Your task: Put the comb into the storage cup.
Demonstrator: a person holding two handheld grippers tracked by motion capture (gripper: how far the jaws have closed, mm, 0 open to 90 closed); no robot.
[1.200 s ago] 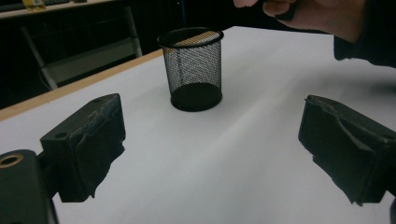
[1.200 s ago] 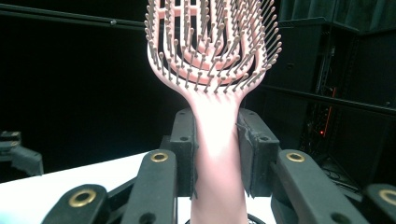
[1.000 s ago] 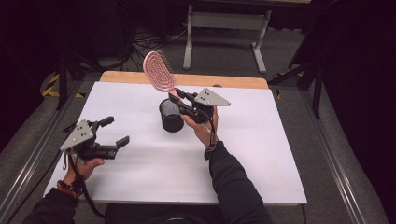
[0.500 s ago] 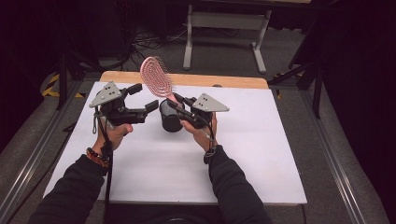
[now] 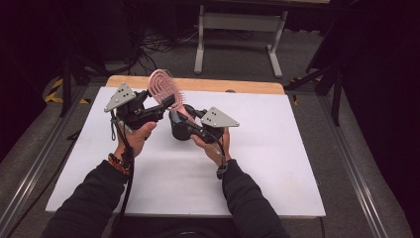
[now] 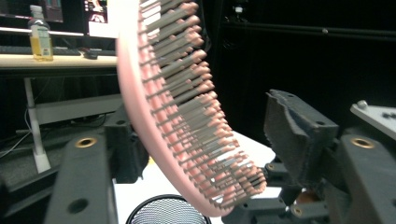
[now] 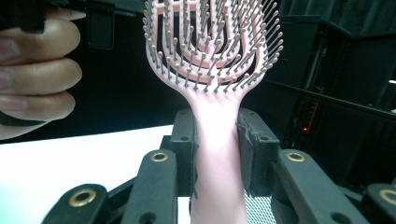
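Two hand-held grippers meet over the far middle of the worktop point(image 5: 277, 163), and one pink hairbrush point(image 5: 165, 90) is shared between them. The brush is held by its handle in the right hand-held gripper point(image 7: 217, 149), whose jaws are clamped tight on either side of the handle. From there the long axis of the brush runs up and away toward the far left, so that the oval head stands above and beyond the handle. In the right gripper view the bristles face the camera; in the left gripper view the head is seen edge-on, its bristles turned toward the right-hand jaw.

The jaws of the left hand-held gripper point(image 6: 205, 154) have just been closing, with the head of the brush between them. Whether the pads already press on it cannot be told: a gap is seen between the bristle tips and the right-hand pad.

A black mesh cup point(image 5: 177, 130) stands on the worktop just below the brush handle.

No writing can be read on the brush or the cup. A bottle point(image 6: 40, 35) with a label is seen on a far desk, too small to read.

Wide bare white surface lies to the near side and to the right, and the far wooden edge is close behind the brush.
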